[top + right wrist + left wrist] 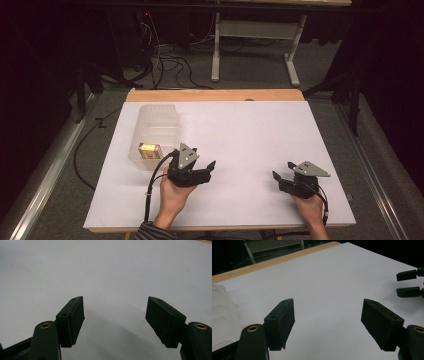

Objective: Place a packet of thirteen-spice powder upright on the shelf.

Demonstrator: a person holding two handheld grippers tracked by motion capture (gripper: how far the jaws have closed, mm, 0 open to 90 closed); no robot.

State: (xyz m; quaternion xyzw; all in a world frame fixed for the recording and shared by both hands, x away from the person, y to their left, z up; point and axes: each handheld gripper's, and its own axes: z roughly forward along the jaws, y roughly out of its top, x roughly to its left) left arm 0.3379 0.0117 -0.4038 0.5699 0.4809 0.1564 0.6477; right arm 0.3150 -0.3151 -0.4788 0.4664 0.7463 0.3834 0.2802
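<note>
Left claw [207,167] hangs released just right of a clear plastic bin [154,131] holding a small yellow box [149,150] at its near end; right claw [281,171], also spread, idles over the white tabletop [250,130]. A careless reach could nudge the light bin's rim.

**Black grippers, grey plates, a striped cuff**

Both hand-held tools are matt black. The left gripper [204,168] and the right gripper [281,171] each carry a grey three-cornered plate on top, dotted with small holes. A black cable trails from each toward the person. Up close, the fingers [280,321] are blocky wedges — thin red lines along their edges — hinged on brass-ringed pivots. The left sleeve [150,232] is striped, dark and light.
</note>
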